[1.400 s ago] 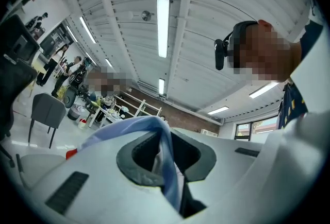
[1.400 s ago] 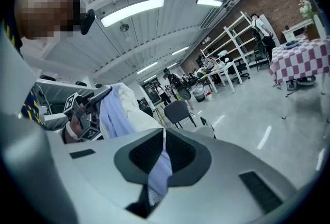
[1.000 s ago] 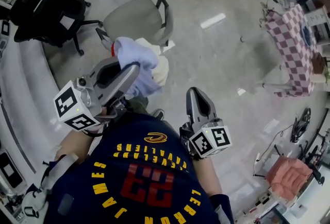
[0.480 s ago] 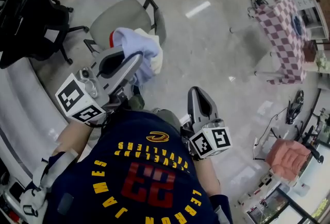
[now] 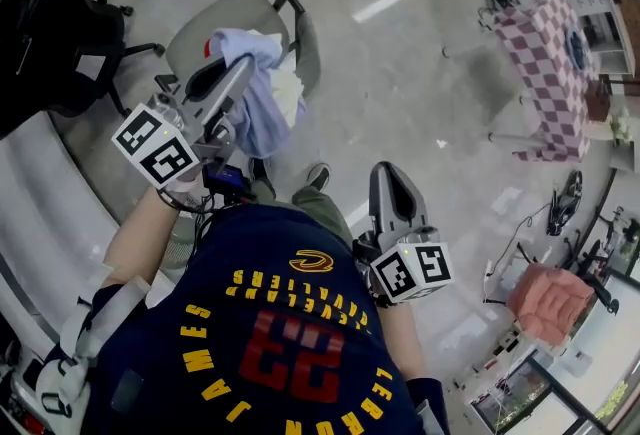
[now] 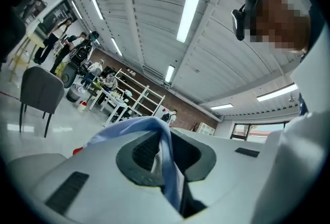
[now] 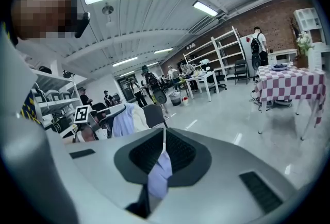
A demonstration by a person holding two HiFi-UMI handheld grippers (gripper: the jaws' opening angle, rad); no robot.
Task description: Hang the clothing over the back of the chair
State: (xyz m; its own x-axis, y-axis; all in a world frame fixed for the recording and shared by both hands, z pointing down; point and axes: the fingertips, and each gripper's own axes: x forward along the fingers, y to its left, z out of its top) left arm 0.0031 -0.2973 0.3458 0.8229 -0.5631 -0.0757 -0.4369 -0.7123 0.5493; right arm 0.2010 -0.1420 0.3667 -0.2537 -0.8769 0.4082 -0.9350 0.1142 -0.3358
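Left gripper view: your left gripper [image 6: 164, 140] clamps the shirt [image 6: 129, 127] above the chair [image 5: 205, 28], ready for draping; your right gripper [image 7: 164, 141] pinches a scrap [image 7: 159, 175].

We read print only on the person's dark navy jersey [image 5: 262, 323], upside down in the head view: yellow arched letters "CLEVELAND CAVALIERS" and "LEBRON JAMES", a large red "23" between them, and a yellow "C" emblem.

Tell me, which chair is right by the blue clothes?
The light grey chair: the clothing overlaps it in the head view. The black chair stands apart, further left.
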